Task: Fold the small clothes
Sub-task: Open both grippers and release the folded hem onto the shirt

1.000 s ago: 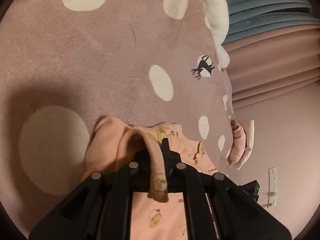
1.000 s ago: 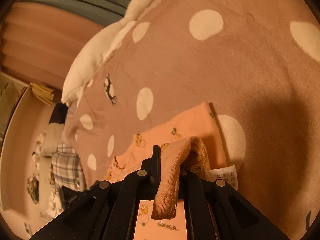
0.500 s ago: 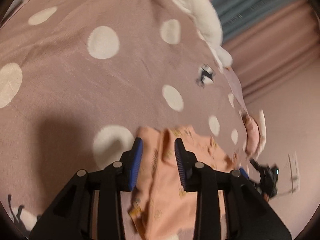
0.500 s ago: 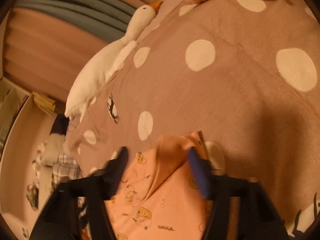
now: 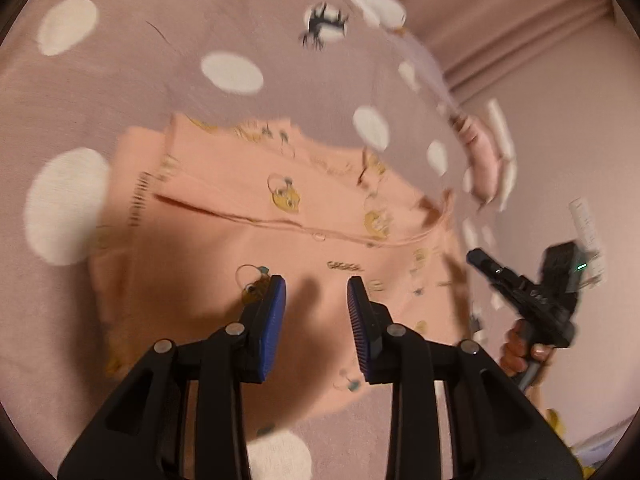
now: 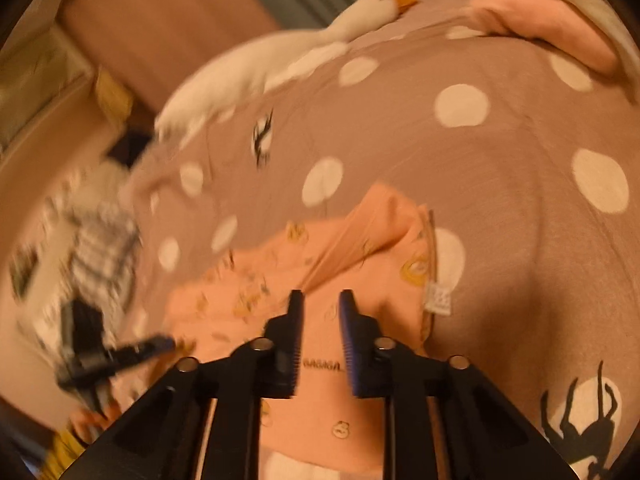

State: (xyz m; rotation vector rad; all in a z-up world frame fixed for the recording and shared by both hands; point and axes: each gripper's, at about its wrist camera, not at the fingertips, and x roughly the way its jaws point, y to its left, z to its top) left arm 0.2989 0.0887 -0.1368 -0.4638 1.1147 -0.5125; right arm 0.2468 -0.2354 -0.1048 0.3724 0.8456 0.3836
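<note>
A small peach garment [image 5: 248, 208] with yellow cartoon prints lies on the polka-dot blanket [image 5: 132, 80], its far part folded over toward me along a seam. My left gripper [image 5: 316, 292] is open and empty, just above the garment's near half. In the right wrist view the same garment [image 6: 360, 248] lies rumpled with a white care label at its right edge. My right gripper [image 6: 320, 304] is open and empty above the garment's middle. Each gripper shows in the other's view, the right one [image 5: 520, 288] and the left one [image 6: 120, 352].
A white plush goose [image 6: 280, 60] lies at the blanket's far edge. A pink and white bundle [image 6: 540, 12] sits at the far right. Plaid cloth [image 6: 96, 240] lies off the blanket's left side. Curtains [image 5: 500, 20] hang behind.
Both grippers held folds of the peach garment a second ago. They have let go, opened, and drawn back; the garment now lies folded on the blanket.
</note>
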